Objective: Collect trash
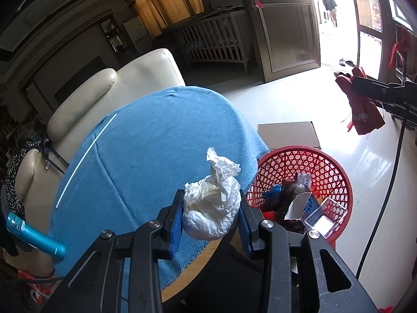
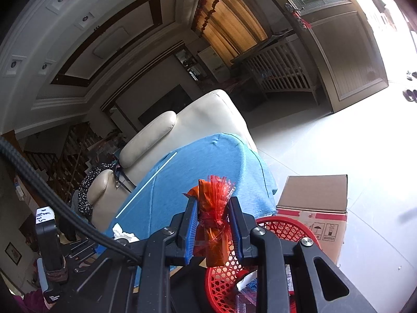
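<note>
**Now both hands are loaded, and the basket is waiting**

Here we are mid-carry. The left gripper (image 1: 211, 217) is pinching a crumpled white paper wad (image 1: 212, 207) between its blue pads, held above the near edge of the blue tablecloth (image 1: 156, 140). Off to the side, the right gripper (image 2: 211, 228) is clamped tight on an orange-red wrapper (image 2: 212, 216) with a frilly end, already hanging over the rim of the red basket (image 1: 336, 167) on the floor. That basket holds earlier trash: a torn box, a clear tray.

The step in hand looks like delivery. Next, each load wants to sit squarely over the basket's mouth before the jaws part, the wad having furthest to travel.
</note>
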Demonstrator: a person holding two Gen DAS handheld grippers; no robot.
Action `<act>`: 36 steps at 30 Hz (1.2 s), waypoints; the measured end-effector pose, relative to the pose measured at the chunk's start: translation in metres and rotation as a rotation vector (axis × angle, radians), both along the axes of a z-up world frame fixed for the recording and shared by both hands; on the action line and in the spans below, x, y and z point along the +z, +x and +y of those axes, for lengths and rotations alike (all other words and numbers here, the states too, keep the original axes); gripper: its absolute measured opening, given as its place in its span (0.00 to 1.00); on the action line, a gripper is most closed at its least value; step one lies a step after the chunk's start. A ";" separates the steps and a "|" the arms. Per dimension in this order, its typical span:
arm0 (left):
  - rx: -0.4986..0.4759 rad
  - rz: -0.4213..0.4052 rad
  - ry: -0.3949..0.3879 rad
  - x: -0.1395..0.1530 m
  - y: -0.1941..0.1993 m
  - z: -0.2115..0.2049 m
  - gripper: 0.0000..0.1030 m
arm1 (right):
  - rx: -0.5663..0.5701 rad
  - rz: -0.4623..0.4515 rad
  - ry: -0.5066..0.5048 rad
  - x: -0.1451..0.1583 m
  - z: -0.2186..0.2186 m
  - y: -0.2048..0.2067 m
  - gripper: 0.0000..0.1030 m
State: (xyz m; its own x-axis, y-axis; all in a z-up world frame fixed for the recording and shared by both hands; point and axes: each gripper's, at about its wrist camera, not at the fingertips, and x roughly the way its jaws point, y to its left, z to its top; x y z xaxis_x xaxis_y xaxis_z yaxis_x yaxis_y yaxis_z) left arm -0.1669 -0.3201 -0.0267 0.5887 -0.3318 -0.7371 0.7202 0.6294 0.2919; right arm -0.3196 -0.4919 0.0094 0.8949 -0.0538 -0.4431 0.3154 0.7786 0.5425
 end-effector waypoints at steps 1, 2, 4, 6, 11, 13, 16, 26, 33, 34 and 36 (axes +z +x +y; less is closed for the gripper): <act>-0.004 0.000 0.002 0.000 0.000 -0.002 0.38 | -0.001 0.001 0.001 0.000 -0.001 -0.001 0.25; -0.008 0.001 0.005 0.000 0.000 -0.004 0.38 | -0.003 0.001 0.003 -0.001 -0.002 -0.001 0.25; -0.020 0.003 0.010 -0.001 -0.001 -0.010 0.38 | -0.007 0.003 0.008 -0.003 -0.003 -0.002 0.25; -0.032 0.006 0.018 -0.003 -0.002 -0.016 0.38 | -0.013 0.004 0.012 -0.004 -0.005 -0.004 0.25; -0.062 0.017 0.037 -0.012 0.000 -0.031 0.38 | -0.034 0.007 0.023 -0.004 -0.010 -0.009 0.25; -0.068 0.029 0.040 -0.015 0.003 -0.036 0.38 | -0.043 0.012 0.023 -0.005 -0.012 -0.009 0.25; -0.088 0.064 0.037 -0.020 0.010 -0.044 0.39 | -0.052 0.029 0.025 -0.010 -0.015 -0.006 0.26; -0.228 0.236 -0.072 -0.032 0.038 -0.053 0.72 | -0.123 0.163 0.082 -0.037 -0.028 0.015 0.73; 0.148 0.189 -0.121 -0.031 0.153 0.045 0.76 | -0.005 0.185 -0.066 -0.015 -0.006 0.088 0.73; 0.222 0.192 -0.113 -0.036 0.172 0.063 0.76 | 0.030 0.187 -0.093 -0.012 0.003 0.107 0.73; 0.346 0.192 -0.099 -0.048 0.209 0.098 0.77 | 0.088 0.197 -0.135 -0.010 0.019 0.146 0.73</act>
